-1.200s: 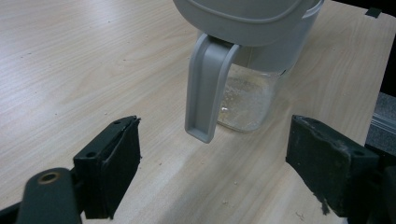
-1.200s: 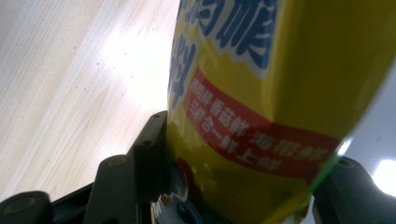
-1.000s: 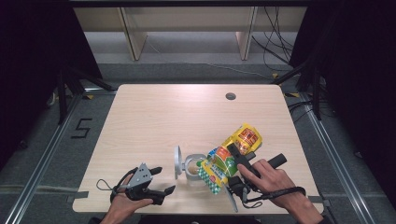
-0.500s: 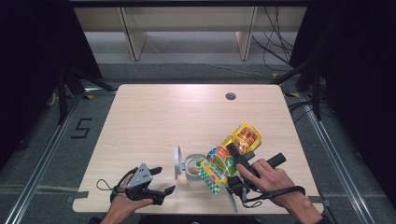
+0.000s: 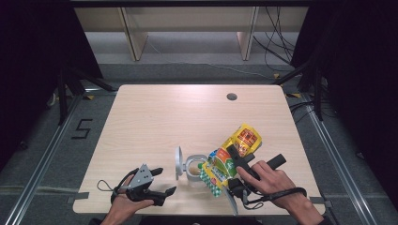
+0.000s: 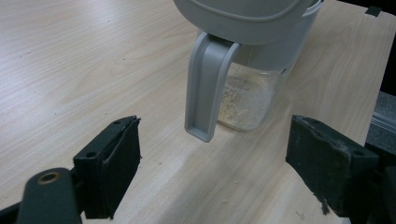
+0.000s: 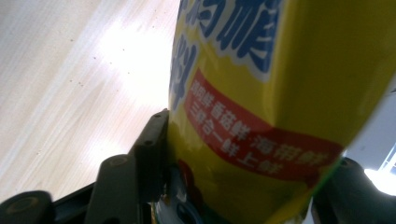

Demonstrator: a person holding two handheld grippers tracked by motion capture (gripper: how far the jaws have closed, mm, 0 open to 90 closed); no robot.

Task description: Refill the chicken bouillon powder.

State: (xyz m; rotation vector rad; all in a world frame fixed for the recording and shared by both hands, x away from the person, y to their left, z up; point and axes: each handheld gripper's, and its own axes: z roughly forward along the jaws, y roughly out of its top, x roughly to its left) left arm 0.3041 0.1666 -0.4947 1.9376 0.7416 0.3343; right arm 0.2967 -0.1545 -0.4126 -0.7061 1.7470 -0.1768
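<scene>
Yellow-green printed bag (image 5: 230, 157), seemingly crinkled, tilted over clear jar (image 5: 195, 167).

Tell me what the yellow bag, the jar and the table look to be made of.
Yellow bag: glossy printed plastic film, judging by creases and sheen. Jar: clear body, glass or plastic, with matte grey plastic lid and handle. Table: pale wood-grain top, likely laminate.

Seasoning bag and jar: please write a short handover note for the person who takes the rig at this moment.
Right tool: shut on the yellow seasoning bag, tilted over the jar.
Left tool: open, holding nothing, resting on the table and aimed at the jar's handle.
Jar: lid flipped up, a little pale powder at the bottom.
Done: jar opened, bag lifted.
Left: finish pouring, put the bag down, close the lid.
</scene>
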